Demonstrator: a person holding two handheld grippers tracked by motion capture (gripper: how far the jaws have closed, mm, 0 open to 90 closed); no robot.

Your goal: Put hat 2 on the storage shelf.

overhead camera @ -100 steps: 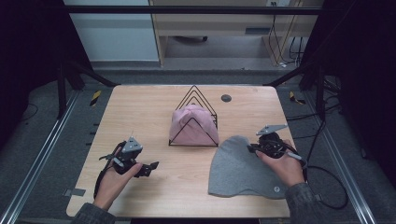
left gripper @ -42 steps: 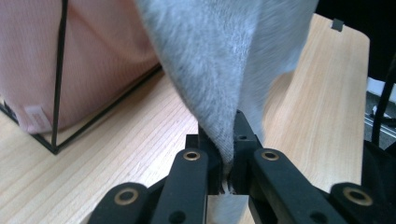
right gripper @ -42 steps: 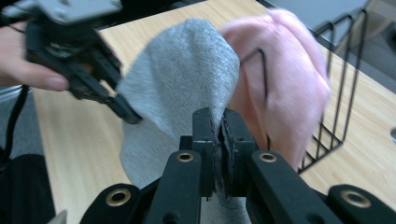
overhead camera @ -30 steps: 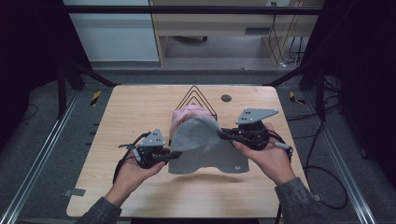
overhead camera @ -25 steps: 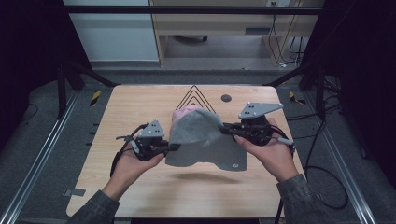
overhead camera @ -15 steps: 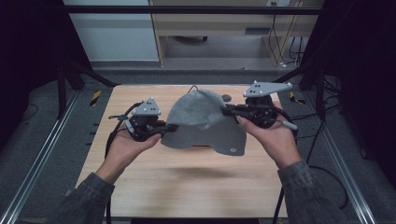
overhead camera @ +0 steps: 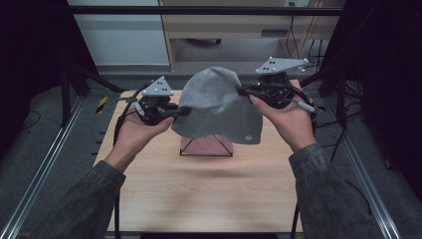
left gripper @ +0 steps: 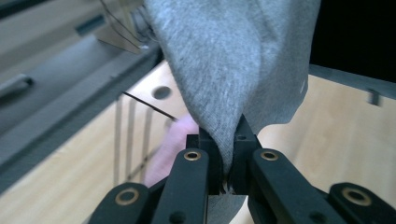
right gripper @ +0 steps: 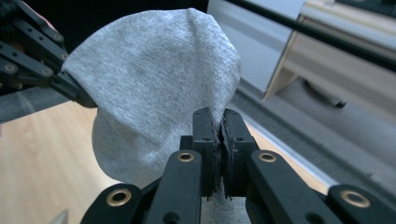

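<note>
A grey knit beanie [overhead camera: 216, 107] hangs in the air above the table, stretched between both grippers. My left gripper [overhead camera: 183, 111] is shut on its left edge, and the fabric [left gripper: 233, 79] is pinched between the jaws in the left gripper view. On the beanie's right edge my right gripper [overhead camera: 242, 91] is shut, clamping the fabric [right gripper: 154, 79]. Below the beanie stands a black wire rack [overhead camera: 206, 154] with a pink cloth [overhead camera: 209, 145] in it, partly hidden by the beanie.
The wooden table [overhead camera: 209, 194] has open surface in front of the rack. A metal rail [overhead camera: 37, 172] runs along its left side and another [overhead camera: 370, 191] along its right. A shelf unit [overhead camera: 249, 25] stands beyond the far edge.
Both grippers have lifted the beanie from just above the table to well over the rack. The hands rose and moved away from the person, and the beanie now hangs spread between them.
</note>
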